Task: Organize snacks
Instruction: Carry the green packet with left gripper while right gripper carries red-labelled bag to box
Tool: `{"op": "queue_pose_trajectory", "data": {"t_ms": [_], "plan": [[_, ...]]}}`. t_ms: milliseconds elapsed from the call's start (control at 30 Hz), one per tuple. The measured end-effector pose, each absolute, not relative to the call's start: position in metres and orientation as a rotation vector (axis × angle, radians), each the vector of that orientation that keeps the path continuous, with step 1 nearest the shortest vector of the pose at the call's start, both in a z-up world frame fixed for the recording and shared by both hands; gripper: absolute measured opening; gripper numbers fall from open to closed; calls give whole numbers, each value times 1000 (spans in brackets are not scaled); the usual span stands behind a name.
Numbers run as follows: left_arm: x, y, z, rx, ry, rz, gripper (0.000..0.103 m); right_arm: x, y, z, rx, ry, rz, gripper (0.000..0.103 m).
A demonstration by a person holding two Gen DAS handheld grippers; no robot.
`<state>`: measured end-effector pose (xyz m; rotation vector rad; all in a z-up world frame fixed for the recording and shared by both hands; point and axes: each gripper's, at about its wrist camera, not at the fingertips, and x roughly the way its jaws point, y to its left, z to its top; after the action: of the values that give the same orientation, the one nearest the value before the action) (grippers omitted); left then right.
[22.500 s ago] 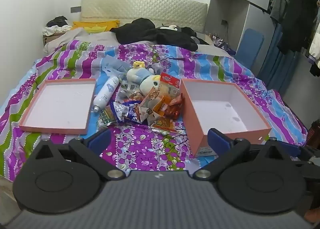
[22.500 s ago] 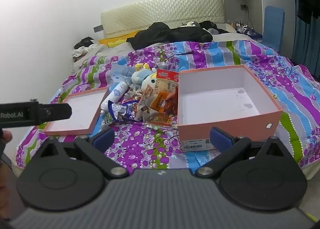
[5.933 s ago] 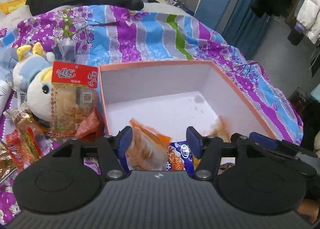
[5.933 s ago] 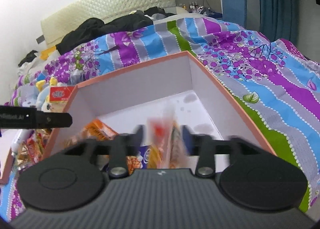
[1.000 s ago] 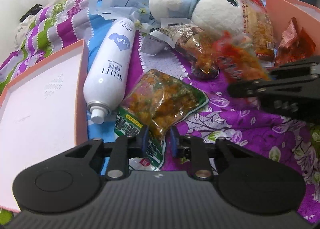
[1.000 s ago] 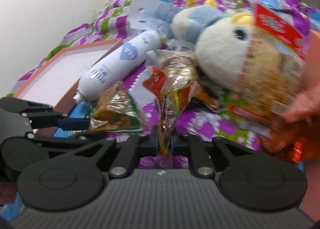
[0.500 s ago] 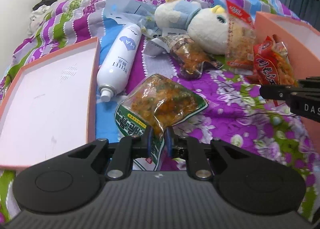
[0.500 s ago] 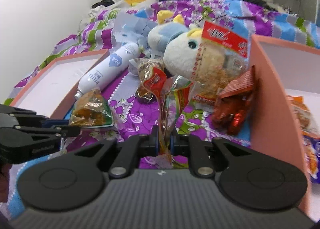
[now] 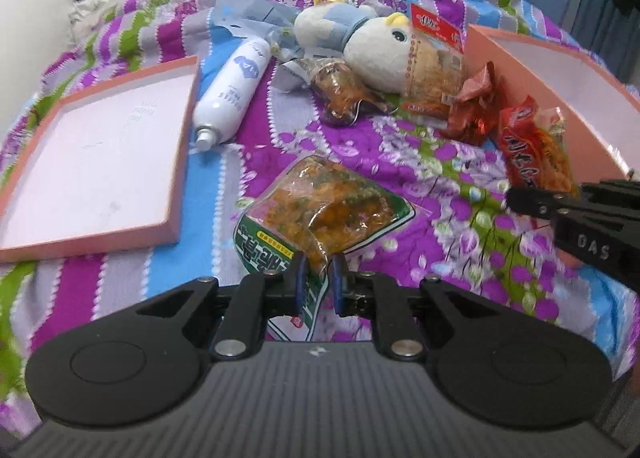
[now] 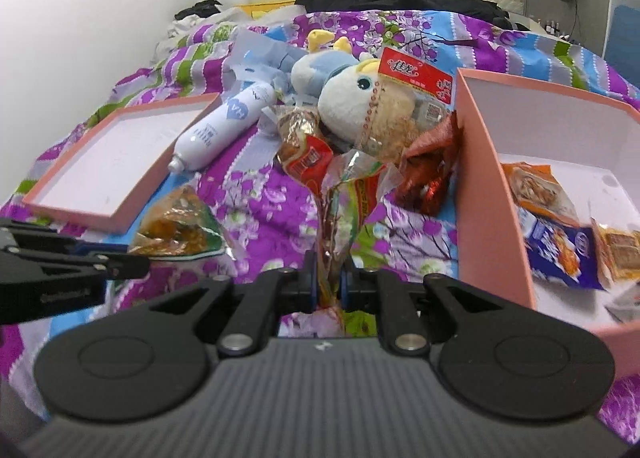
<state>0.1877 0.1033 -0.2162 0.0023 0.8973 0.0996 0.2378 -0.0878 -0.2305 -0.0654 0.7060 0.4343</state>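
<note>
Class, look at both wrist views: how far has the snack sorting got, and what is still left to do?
Done: several packets already lie in the pink box. In hand: the left hand-held gripper pinches a green-edged packet; the right hand-held gripper pinches a clear red-and-yellow packet. Left: the red foil packets, a red-topped packet and a brown packet beside the plush toy.

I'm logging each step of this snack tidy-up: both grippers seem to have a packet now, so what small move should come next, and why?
Probably carry both packets over the pink box and drop them in. The left gripper is shut on the green-edged packet, the right gripper on a clear packet, and the box to the right already holds snacks.
</note>
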Motion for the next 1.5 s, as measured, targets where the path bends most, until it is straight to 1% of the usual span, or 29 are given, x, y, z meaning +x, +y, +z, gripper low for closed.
{"op": "queue_pose_trajectory", "data": {"t_ms": [333,433,633,667,767,833,933,1067,1100,1133,1500], "plan": [[148,83,-219,-27,963,102,16,183,-103,-238,-122,728,438,14],[144,76,-226,-46,994,67,16,173,-107,-243,-137,742,429,14],[142,71,-226,-68,999,22,19,163,-112,-254,-168,776,421,14],[142,71,-225,-69,1000,13,21,162,-113,-255,-166,778,421,14],[140,73,-225,-97,1012,-11,37,161,-117,-259,-153,779,413,14],[139,76,-226,-122,1029,-48,69,163,-119,-263,-140,791,402,14],[133,74,-224,-92,1022,-80,80,165,-120,-269,-111,818,402,14],[127,75,-219,-63,991,-132,91,166,-120,-274,-103,829,405,14],[127,76,-218,-52,983,-146,95,167,-120,-275,-101,834,404,14],[128,77,-218,-40,980,-156,96,167,-120,-276,-101,837,402,14],[159,86,-236,101,930,-241,96,172,-120,-282,-73,866,399,14]]}}
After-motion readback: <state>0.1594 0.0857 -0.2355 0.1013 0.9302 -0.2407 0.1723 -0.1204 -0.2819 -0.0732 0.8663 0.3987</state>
